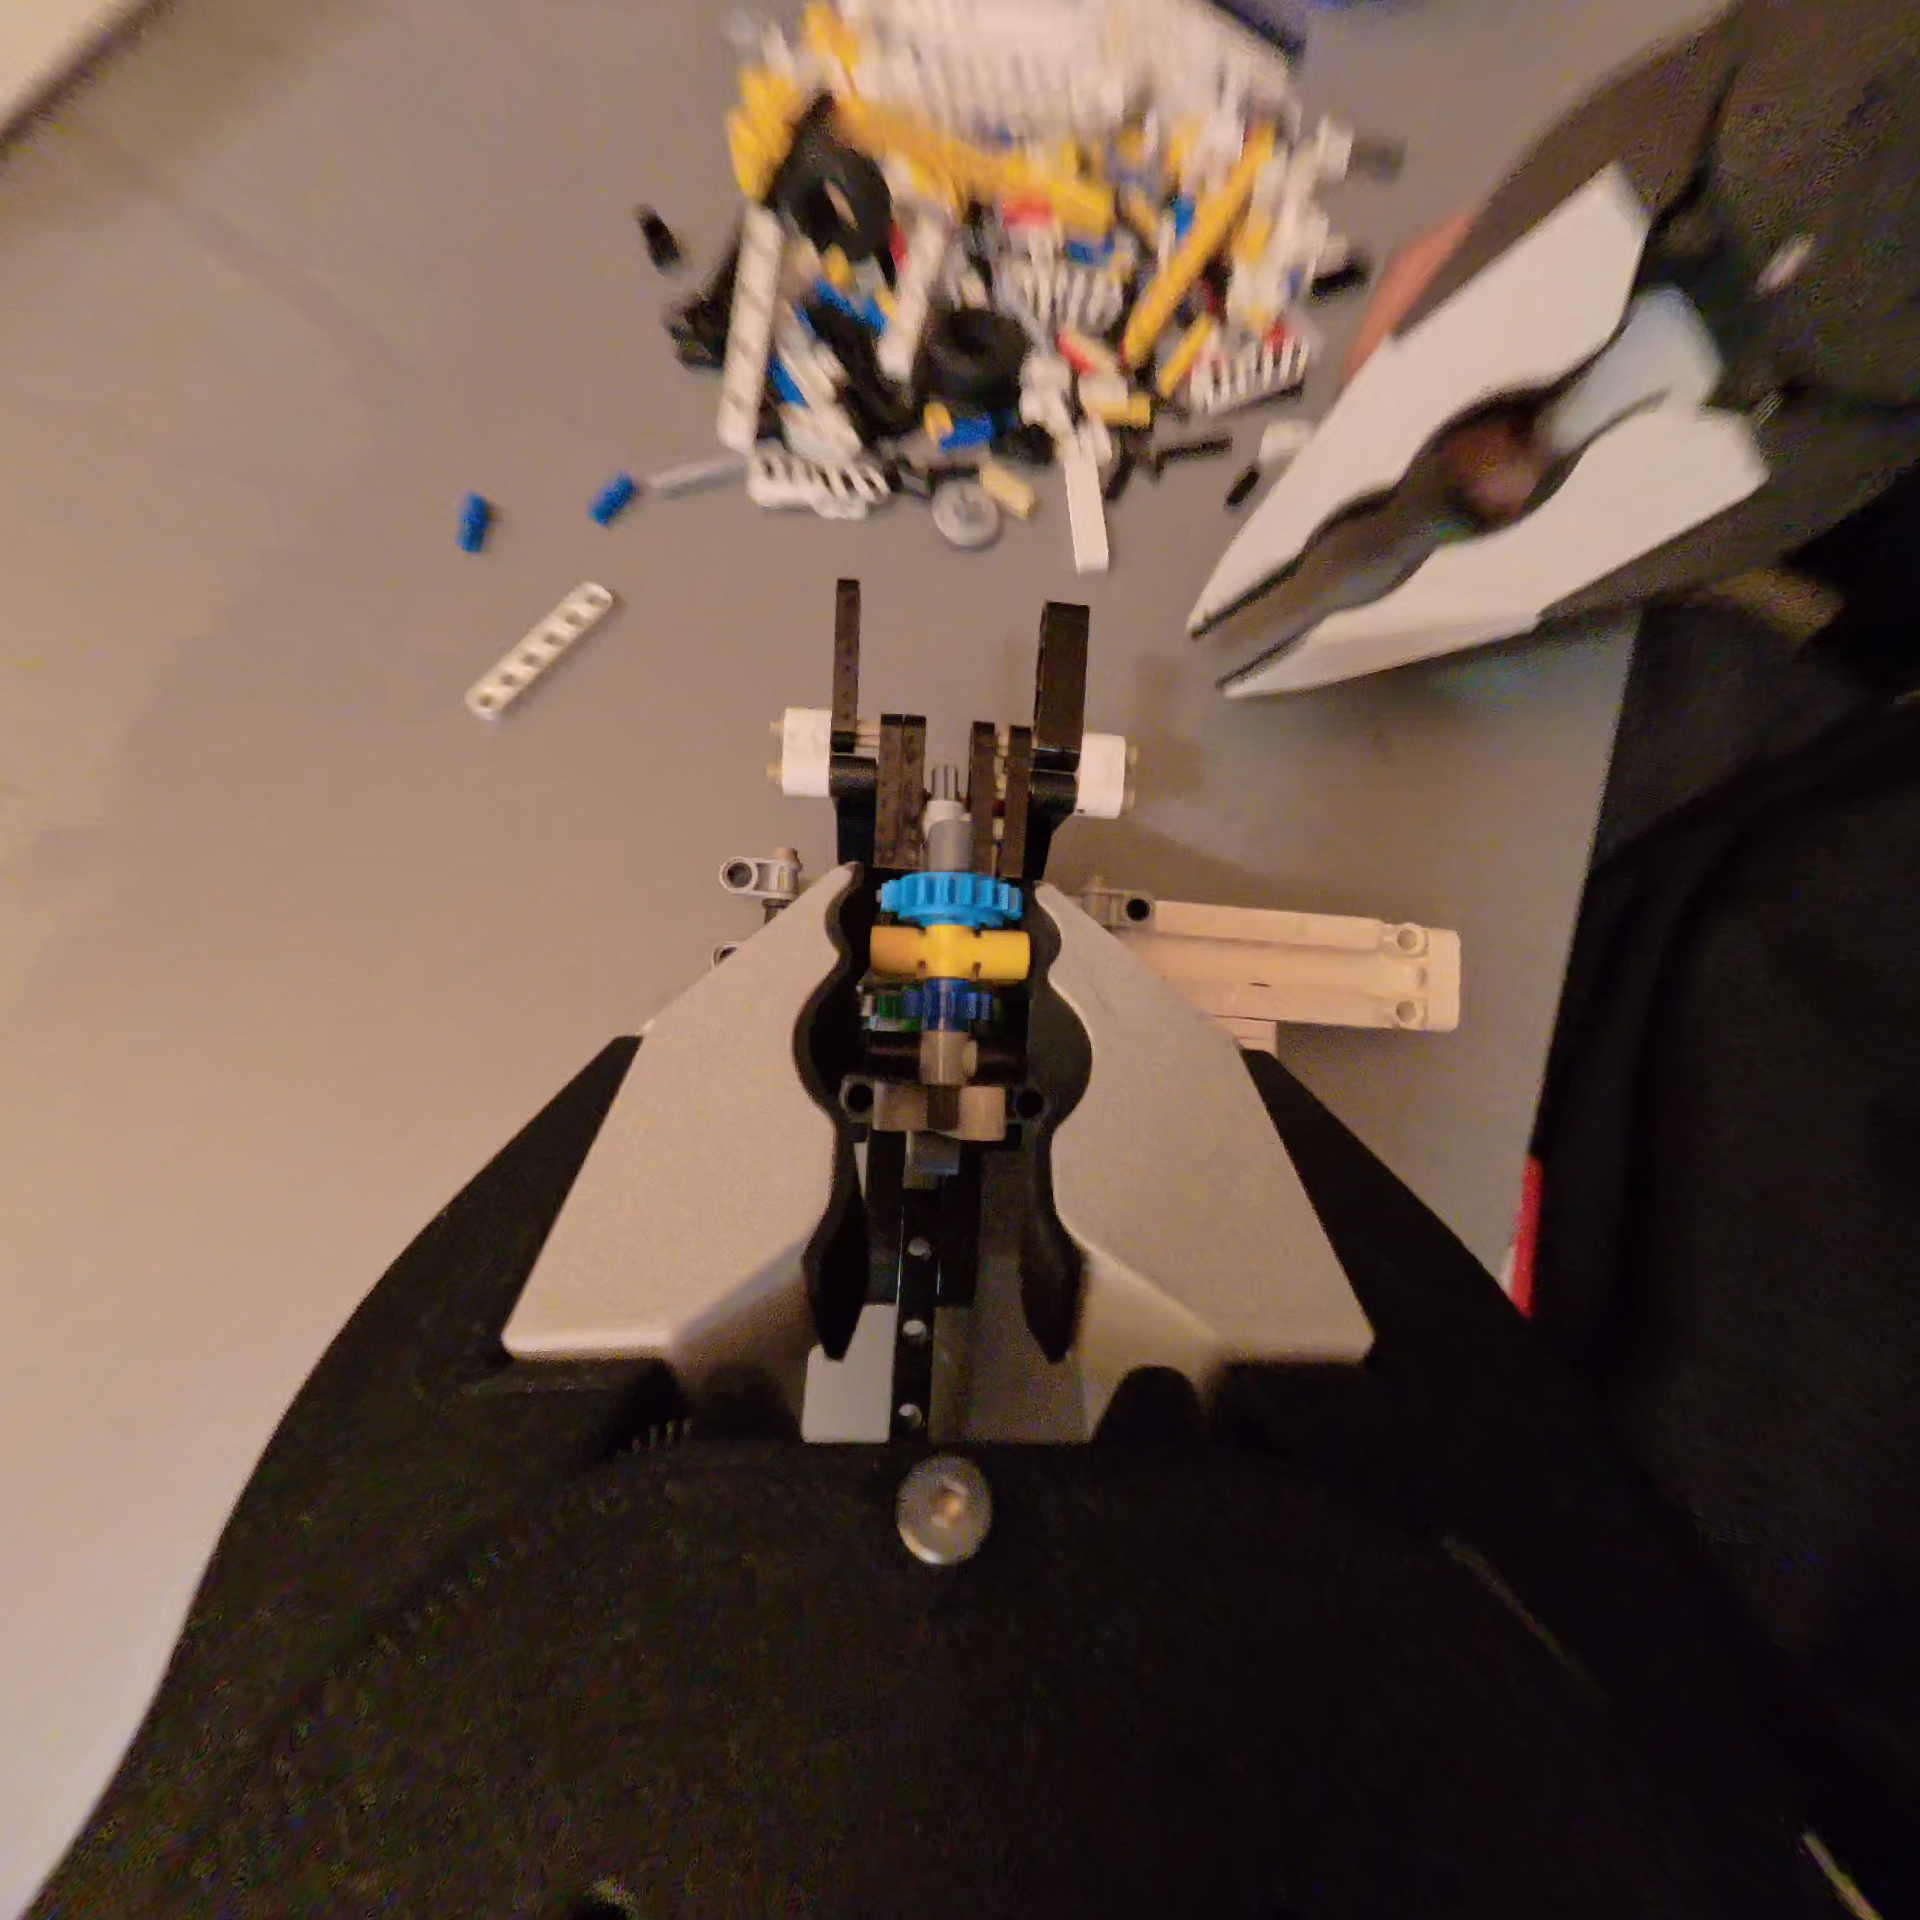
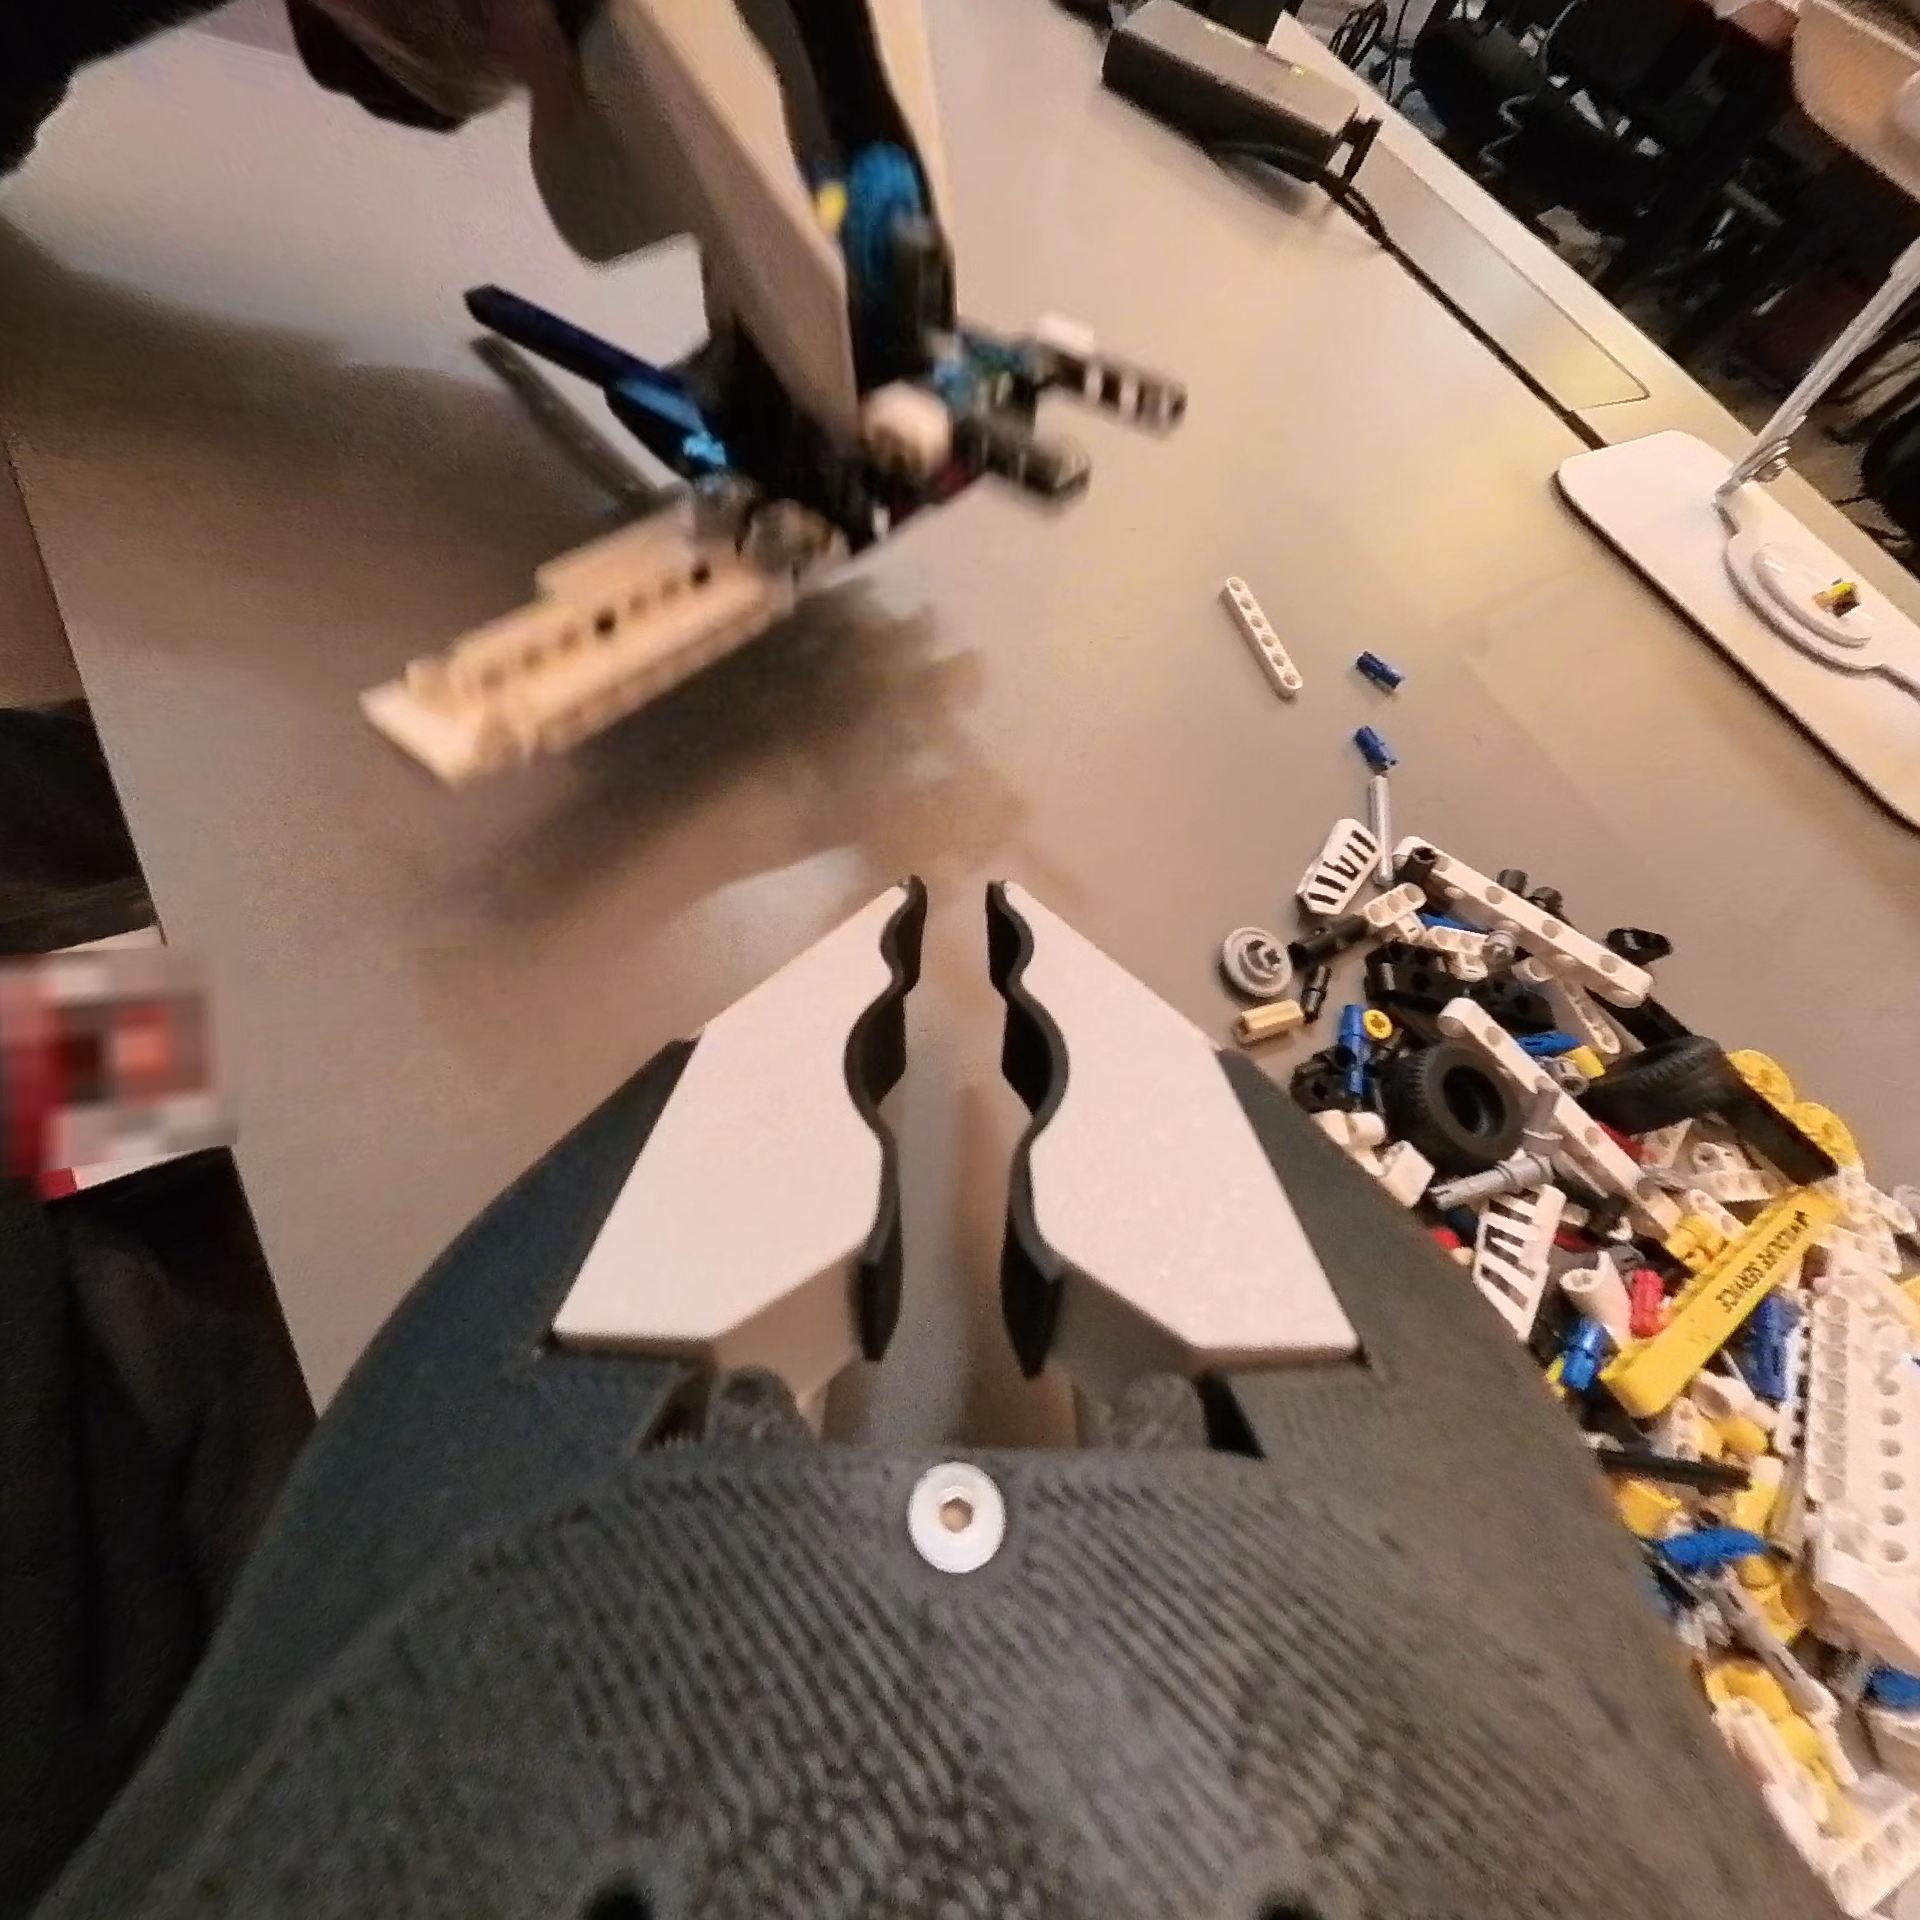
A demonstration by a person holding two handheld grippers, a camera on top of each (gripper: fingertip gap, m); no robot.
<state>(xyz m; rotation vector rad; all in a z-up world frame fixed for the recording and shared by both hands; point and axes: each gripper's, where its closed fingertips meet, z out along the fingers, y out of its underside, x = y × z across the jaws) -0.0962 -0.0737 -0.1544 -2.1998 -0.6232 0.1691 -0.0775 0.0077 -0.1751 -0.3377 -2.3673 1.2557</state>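
Your left gripper (image 1: 943,904) has its fingers closed on the sides of the brick-built gear assembly (image 1: 948,935), lifted over the table (image 1: 260,935). Your right gripper (image 2: 956,904) is nearly closed, fingers empty, beside the loose parts pile (image 2: 1558,1195).

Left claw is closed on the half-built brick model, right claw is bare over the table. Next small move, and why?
Probably steady the brick model: the left claw holds it at the gears, lifted off the table. The right claw is slightly open, holds nothing, and sits beside the loose parts pile, so it looks free to pick a piece.
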